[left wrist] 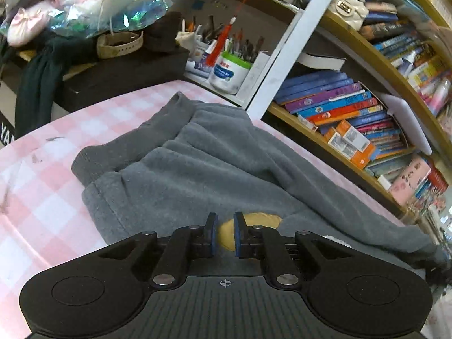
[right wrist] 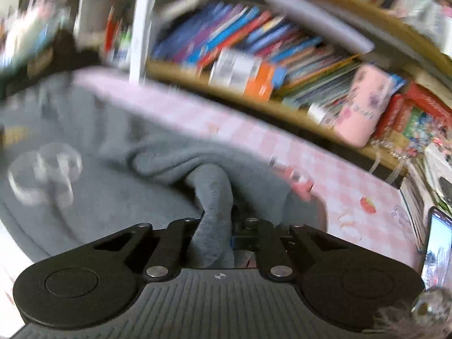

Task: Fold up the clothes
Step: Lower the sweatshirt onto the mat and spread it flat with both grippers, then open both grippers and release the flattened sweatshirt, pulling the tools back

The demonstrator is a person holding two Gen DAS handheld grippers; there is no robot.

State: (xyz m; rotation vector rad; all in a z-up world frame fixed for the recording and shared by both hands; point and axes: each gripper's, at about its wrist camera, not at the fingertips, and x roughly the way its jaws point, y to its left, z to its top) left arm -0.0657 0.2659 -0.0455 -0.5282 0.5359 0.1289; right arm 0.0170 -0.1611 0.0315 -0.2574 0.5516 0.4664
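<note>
A grey fleece garment (left wrist: 214, 163) lies spread on the pink checked tablecloth (left wrist: 50, 186), its ribbed hem toward the far left. My left gripper (left wrist: 225, 234) hovers low over its near part. Its fingers (left wrist: 212, 233) stand a narrow gap apart, and a yellow patch (left wrist: 262, 220) on the cloth shows between and beyond them. In the blurred right wrist view, my right gripper (right wrist: 217, 226) is shut on a bunched fold of the grey garment (right wrist: 214, 192), which rises between the jaws and hides the fingertips. The rest of the garment (right wrist: 99, 186) trails off to the left.
Wooden bookshelves (left wrist: 353, 118) packed with books run along the far and right side of the table. A white pen pot (left wrist: 230, 73) and a black box (left wrist: 124, 70) with clutter stand at the back. A phone (right wrist: 438, 243) and small pink items (right wrist: 299, 183) lie at the right.
</note>
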